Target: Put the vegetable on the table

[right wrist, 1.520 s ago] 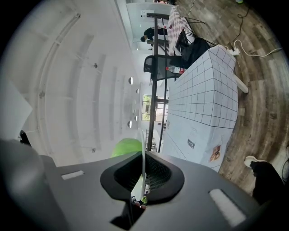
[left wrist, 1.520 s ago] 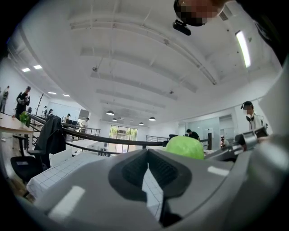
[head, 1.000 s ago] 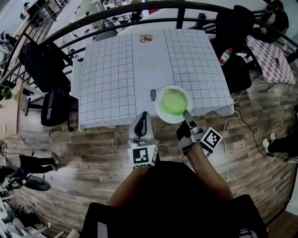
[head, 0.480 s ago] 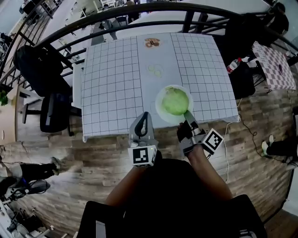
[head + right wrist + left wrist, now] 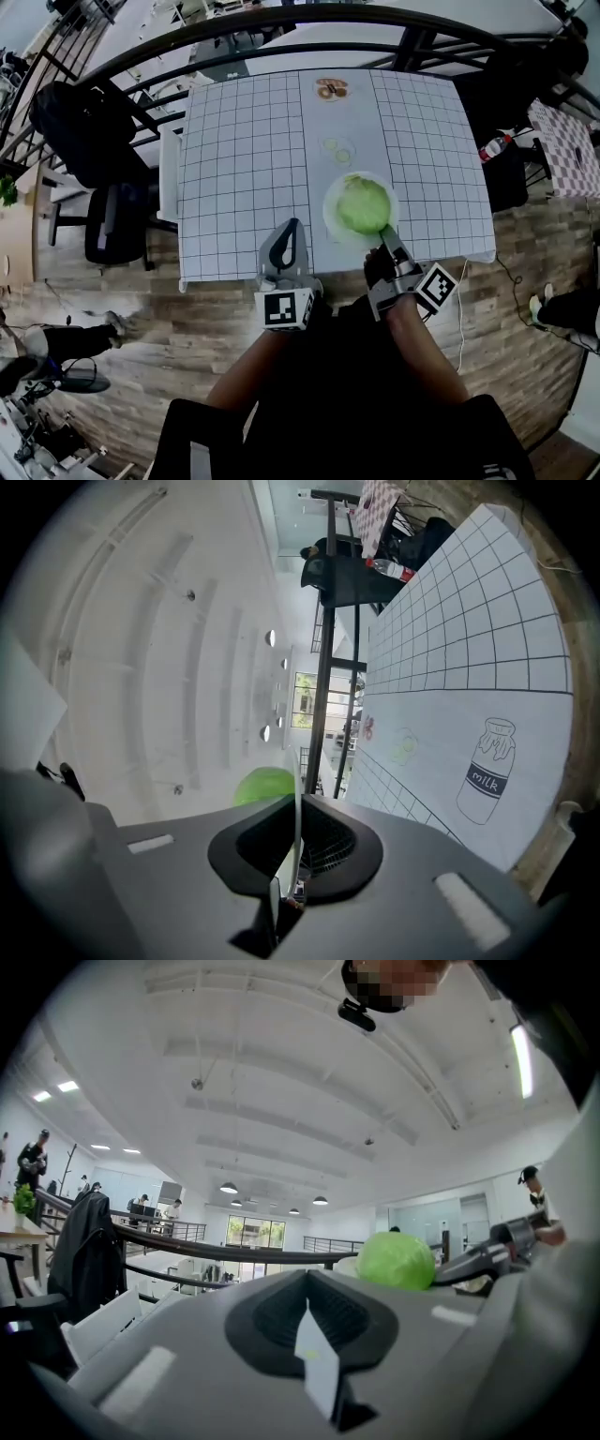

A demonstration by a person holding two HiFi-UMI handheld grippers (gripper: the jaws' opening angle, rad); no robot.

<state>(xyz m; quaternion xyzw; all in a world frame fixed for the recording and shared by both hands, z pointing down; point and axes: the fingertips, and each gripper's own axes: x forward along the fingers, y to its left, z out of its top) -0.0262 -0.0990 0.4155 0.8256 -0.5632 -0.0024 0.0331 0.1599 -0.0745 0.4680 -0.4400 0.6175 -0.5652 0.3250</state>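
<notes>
The right gripper (image 5: 386, 234) clamps the near rim of a white plate (image 5: 330, 208) carrying a green cabbage (image 5: 364, 205) at the table's (image 5: 234, 159) near edge. The left gripper (image 5: 290, 230), jaws together and empty, is just to its left. The far-left grid lies open.

Wood floor (image 5: 141, 375), blk railing (image 5: 227, 1252), office chair (image 5: 111, 230), ceiling lts (image 5: 228, 1188).

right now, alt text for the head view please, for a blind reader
Seen from above, the right gripper pinches the rim of a white plate carrying a green cabbage over the near part of a grid-patterned table. The left gripper is shut and empty beside it, at the table's near edge.
</notes>
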